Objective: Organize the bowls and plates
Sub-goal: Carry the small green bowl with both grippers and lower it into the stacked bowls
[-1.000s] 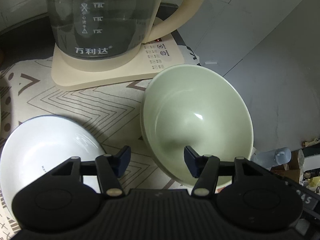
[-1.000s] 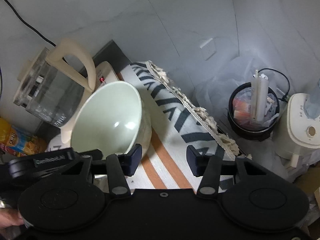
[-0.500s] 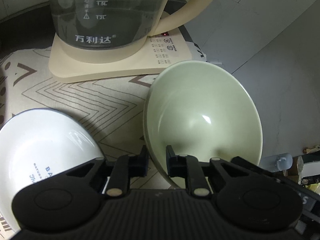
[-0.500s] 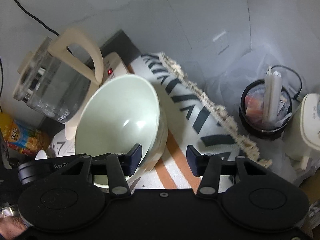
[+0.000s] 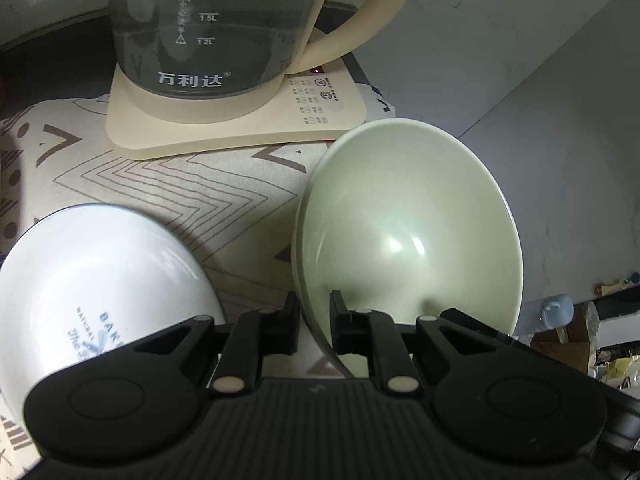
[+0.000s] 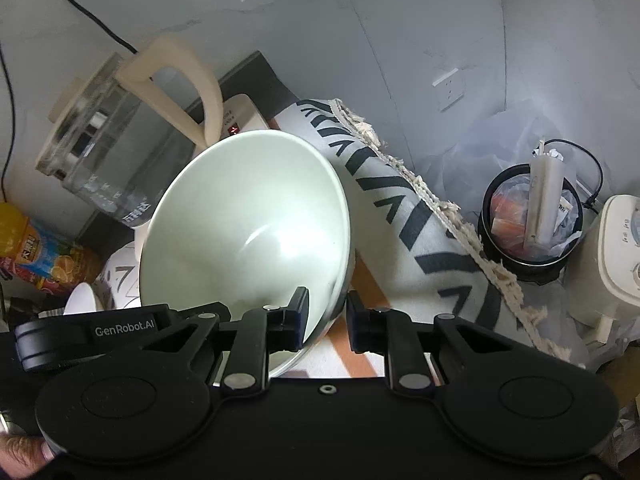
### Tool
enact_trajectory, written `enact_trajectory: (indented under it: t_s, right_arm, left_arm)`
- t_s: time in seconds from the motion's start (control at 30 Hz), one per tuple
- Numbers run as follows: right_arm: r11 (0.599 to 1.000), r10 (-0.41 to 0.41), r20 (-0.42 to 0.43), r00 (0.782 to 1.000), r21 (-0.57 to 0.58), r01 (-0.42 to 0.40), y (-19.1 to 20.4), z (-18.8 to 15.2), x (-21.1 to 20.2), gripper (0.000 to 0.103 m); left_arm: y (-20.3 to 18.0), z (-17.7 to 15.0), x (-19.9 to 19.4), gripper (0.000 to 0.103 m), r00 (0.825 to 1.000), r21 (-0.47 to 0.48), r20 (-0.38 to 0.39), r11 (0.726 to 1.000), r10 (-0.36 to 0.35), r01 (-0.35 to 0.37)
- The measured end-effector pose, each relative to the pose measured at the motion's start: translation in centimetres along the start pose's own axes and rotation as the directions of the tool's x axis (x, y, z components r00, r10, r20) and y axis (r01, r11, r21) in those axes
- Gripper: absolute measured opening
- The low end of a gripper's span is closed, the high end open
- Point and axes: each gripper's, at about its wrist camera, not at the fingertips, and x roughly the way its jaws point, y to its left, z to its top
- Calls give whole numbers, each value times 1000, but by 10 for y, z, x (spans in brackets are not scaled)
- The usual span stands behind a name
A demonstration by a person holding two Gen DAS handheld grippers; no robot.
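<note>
A pale green bowl (image 5: 408, 232) is tilted up off the patterned cloth. My left gripper (image 5: 314, 320) is shut on its near rim, one finger inside and one outside. A white bowl with blue lettering (image 5: 92, 284) sits on the cloth to the left of it. In the right wrist view the green bowl (image 6: 248, 220) fills the middle. My right gripper (image 6: 327, 322) has closed to a narrow gap around the bowl's right rim, one finger inside and one outside.
A glass kettle (image 5: 216, 28) on a cream base (image 5: 240, 128) stands just behind the bowls. The table edge drops off to the right. On the floor are a black bin (image 6: 532, 224) and a white appliance (image 6: 612, 264). A juice carton (image 6: 44, 256) lies at left.
My left gripper closed on the green bowl's rim and tipped it up. My right gripper moved in and narrowed around the bowl's other rim.
</note>
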Motion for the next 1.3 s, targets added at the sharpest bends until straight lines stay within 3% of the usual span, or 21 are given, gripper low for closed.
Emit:
enact_trajectory:
  t_s: [0.43,0.57,1.3]
  right_arm:
    - [1000,1,80,997,2,-2,20,-32,-49,20]
    - [998,25,85,996,50,-30,22,-39,-61,20]
    - [998,57,137,989,-43,-51,76,-100,-117,20]
  left_arm:
    - [8,-24,-53,13,998,15,43,999,-50,50]
    - [14,-33,-68,13,997,13,55,998,-58,57]
    - [61,-88,-149,12,994,-41,67,995,-86,89]
